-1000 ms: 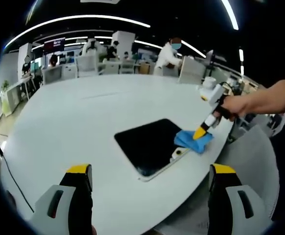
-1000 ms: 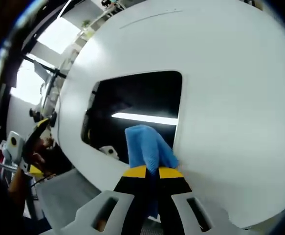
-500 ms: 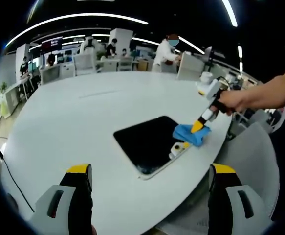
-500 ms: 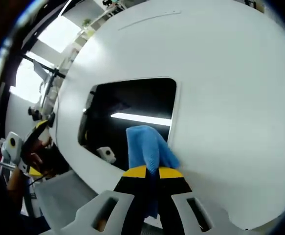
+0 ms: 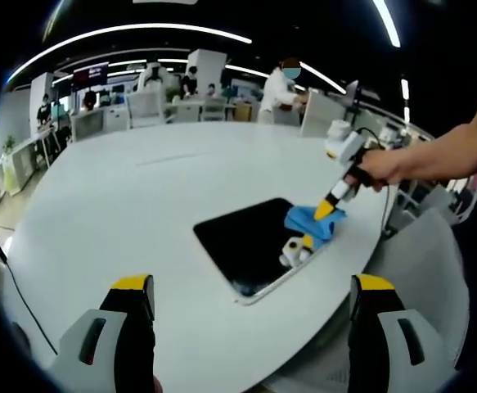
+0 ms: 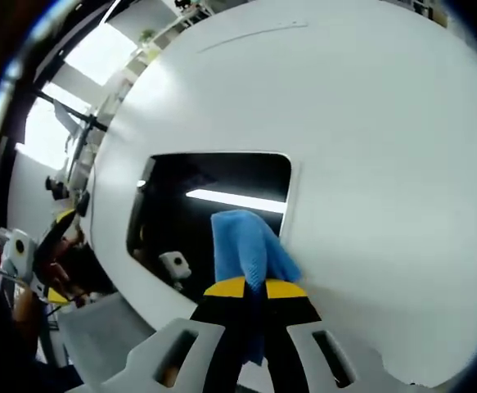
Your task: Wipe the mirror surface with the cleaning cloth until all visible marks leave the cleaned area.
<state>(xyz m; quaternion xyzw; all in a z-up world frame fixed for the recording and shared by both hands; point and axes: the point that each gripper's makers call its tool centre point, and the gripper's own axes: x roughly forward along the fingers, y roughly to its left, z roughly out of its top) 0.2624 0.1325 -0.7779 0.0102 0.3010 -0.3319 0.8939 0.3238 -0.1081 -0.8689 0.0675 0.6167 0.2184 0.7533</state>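
Note:
A dark rectangular mirror (image 5: 254, 241) lies flat on the white table (image 5: 140, 196), near its right edge. My right gripper (image 5: 326, 210) is shut on a blue cleaning cloth (image 5: 310, 221) and presses it onto the mirror's far right side. In the right gripper view the blue cloth (image 6: 246, 246) sticks out beyond the closed jaws of the right gripper (image 6: 254, 288) onto the mirror (image 6: 205, 205), which reflects a ceiling light. My left gripper (image 5: 250, 282) is open and hangs above the table's near edge, well short of the mirror.
A person's hand and forearm (image 5: 422, 164) hold the right gripper. Chairs (image 5: 148, 106) and people stand beyond the far side of the table. The table's rim (image 5: 361, 254) runs close to the mirror's right side, with a grey chair (image 5: 418, 270) beyond it.
The right gripper has slid the cloth a little up and inward along the mirror's right side. The left gripper has stayed in place.

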